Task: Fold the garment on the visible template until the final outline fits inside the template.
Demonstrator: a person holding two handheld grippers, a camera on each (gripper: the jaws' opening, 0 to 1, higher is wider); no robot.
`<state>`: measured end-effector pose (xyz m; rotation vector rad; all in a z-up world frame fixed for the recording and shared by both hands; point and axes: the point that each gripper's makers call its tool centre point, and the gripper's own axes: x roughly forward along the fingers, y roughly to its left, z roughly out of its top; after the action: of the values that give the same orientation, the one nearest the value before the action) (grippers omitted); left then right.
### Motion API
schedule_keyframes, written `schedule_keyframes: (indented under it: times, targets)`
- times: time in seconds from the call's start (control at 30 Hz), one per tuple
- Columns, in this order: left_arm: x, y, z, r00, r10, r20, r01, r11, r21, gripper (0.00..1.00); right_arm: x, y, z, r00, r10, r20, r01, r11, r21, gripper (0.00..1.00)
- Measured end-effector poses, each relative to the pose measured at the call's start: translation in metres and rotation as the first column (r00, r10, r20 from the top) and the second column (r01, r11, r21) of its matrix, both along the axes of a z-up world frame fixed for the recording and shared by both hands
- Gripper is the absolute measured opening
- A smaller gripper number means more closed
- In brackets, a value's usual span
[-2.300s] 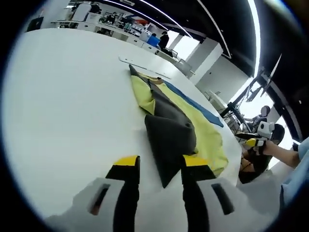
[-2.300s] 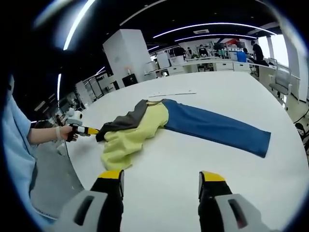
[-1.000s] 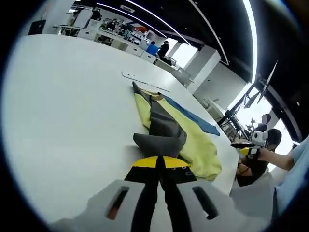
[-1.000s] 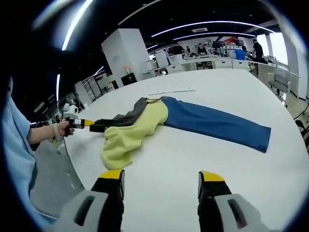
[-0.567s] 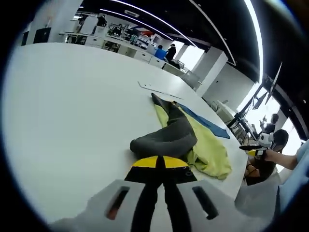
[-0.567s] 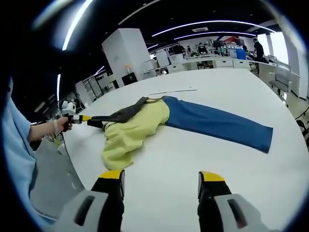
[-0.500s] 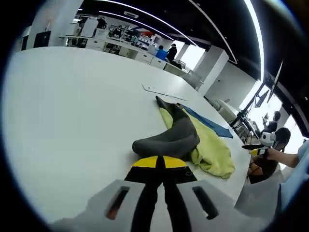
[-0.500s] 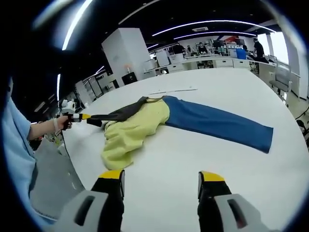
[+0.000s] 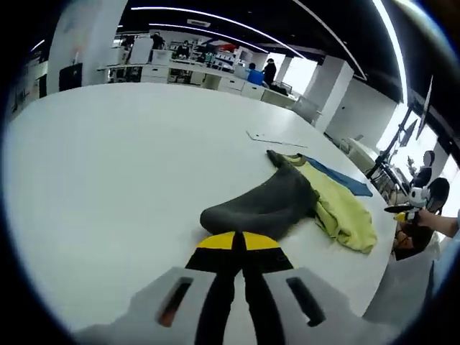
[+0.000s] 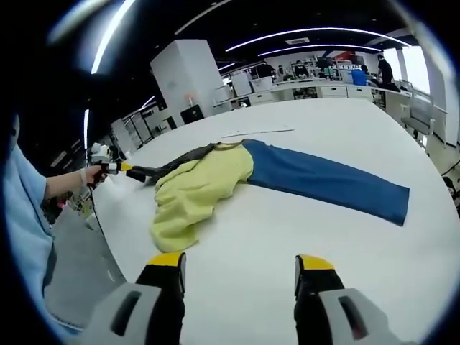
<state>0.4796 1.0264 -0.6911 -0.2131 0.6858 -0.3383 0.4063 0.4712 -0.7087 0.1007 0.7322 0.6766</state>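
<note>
A garment in three colours lies on the white table (image 10: 302,215): a grey sleeve (image 9: 266,205), a yellow-green body (image 10: 194,190) and a long blue sleeve (image 10: 323,180). My left gripper (image 9: 238,241) is shut on the end of the grey sleeve, which it holds stretched out from the yellow-green body (image 9: 345,212). In the right gripper view that left gripper (image 10: 123,168) shows at the far left in a person's hand, with the grey sleeve (image 10: 176,162) taut behind it. My right gripper (image 10: 239,264) stands open above bare table, short of the garment.
A thin pale strip (image 10: 255,132) lies flat on the table beyond the garment's collar, seen also as a strip (image 9: 277,139) in the left gripper view. The person's light blue sleeve (image 10: 21,215) is at the left. Desks and people stand far behind.
My left gripper shut on the grey sleeve's end and has drawn it outward, away from the yellow-green body, so the sleeve now lies stretched. The right gripper has stayed in place.
</note>
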Motion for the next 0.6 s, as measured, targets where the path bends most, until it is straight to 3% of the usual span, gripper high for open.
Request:
schedule_keyframes:
  times: [0.23,0.3,0.6]
  targets:
    - [0.012,0.044,-0.008,0.998,0.066,0.001,-0.066,0.995,0.07,0.0,0.0,0.001,-0.003,1.0,0.0,-0.011,0.0,1.0,-0.008,0.6]
    - [0.014,0.048,-0.009,0.997,0.074,0.006,-0.074,0.995,0.074,0.0,0.0,0.001,-0.004,1.0,0.0,-0.015,0.0,1.0,-0.008,0.6]
    - [0.004,0.084,-0.021,0.989,0.146,-0.001,-0.145,0.981,0.132,0.0,0.0,0.001,-0.007,1.0,-0.002,-0.023,0.002,1.0,-0.011,0.6]
